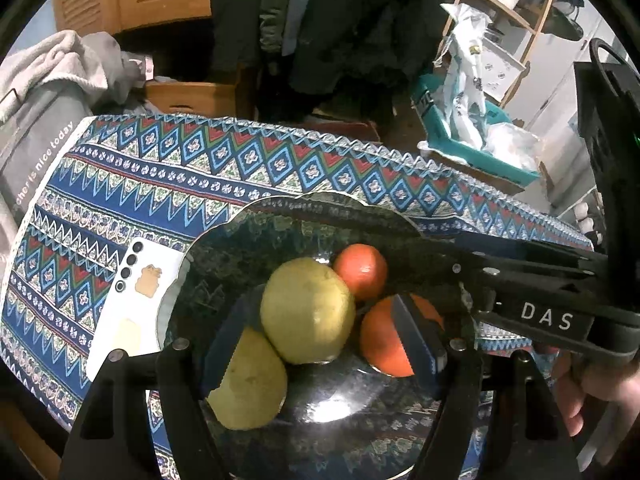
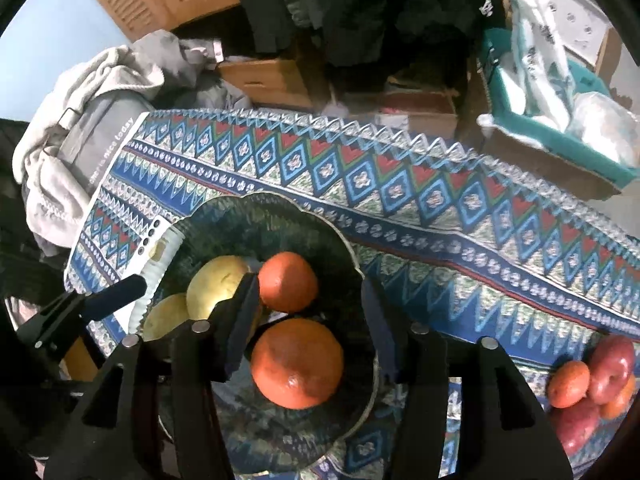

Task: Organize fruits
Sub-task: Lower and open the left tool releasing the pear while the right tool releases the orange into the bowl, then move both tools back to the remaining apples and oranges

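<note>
A dark green scalloped plate point(image 1: 224, 252) point(image 2: 248, 220) holds two yellow-green pears point(image 1: 306, 310) point(image 1: 250, 384) and two oranges point(image 1: 362, 270) point(image 1: 384, 338). My left gripper point(image 1: 320, 340) is open over the plate, its fingers either side of the larger pear. My right gripper point(image 2: 310, 326) is open, its fingers either side of the big orange point(image 2: 298, 362), with the small orange point(image 2: 287, 281) and pears point(image 2: 218, 286) beyond. The right gripper also shows in the left view point(image 1: 400, 224). Loose fruit, a small orange point(image 2: 568, 384) and red apples point(image 2: 610, 366), lies at the right.
A white phone point(image 1: 132, 300) lies left of the plate on the patterned tablecloth point(image 2: 440, 200). Grey clothes point(image 1: 48, 80) are heaped past the table's left end. A teal box with bags point(image 1: 472, 136) stands beyond the far right edge.
</note>
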A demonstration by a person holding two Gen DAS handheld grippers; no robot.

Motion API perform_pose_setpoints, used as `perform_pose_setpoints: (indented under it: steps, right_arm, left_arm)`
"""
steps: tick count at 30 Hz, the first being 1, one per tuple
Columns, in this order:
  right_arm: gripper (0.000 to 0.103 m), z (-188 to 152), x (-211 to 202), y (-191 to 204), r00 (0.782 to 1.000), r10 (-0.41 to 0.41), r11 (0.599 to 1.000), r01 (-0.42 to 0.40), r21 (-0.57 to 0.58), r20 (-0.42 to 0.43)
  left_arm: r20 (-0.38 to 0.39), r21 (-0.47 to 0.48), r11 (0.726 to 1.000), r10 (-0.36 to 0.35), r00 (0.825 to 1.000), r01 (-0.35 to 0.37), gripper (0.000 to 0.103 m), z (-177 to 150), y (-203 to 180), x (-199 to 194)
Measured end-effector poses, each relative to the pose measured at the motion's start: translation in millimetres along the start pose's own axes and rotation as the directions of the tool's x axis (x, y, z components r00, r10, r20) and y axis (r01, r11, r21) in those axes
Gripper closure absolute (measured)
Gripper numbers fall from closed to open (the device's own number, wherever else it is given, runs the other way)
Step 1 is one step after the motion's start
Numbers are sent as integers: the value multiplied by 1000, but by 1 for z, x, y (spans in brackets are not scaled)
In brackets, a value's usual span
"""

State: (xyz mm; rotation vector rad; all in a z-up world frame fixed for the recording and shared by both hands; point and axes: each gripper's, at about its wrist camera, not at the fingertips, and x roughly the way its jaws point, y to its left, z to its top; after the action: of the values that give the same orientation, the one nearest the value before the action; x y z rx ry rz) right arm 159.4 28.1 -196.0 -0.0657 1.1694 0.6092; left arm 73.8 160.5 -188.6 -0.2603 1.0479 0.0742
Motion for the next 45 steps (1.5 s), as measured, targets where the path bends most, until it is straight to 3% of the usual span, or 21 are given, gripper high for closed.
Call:
perform_pose_setpoints:
  steps: [10, 27, 41, 45]
  right_arm:
    - [39, -10, -51, -14, 994, -91, 996, 92, -15, 67]
    - [29, -55, -135, -64, 962, -235, 971, 238, -3, 137]
    - [29, -98, -190, -109, 943, -271, 962, 268, 40, 191]
    - [29, -110, -205, -125, 934, -295, 956, 289, 57, 203]
  left_arm:
    - [22, 41, 998, -48, 999, 48, 27, 2, -32, -21]
    - [43, 160, 981, -118, 992, 110, 22, -6, -108, -53]
    - [64, 292, 951, -128, 990, 104, 22, -21, -171, -72]
    - [68, 326, 941, -121, 990, 92, 17, -26, -187, -75]
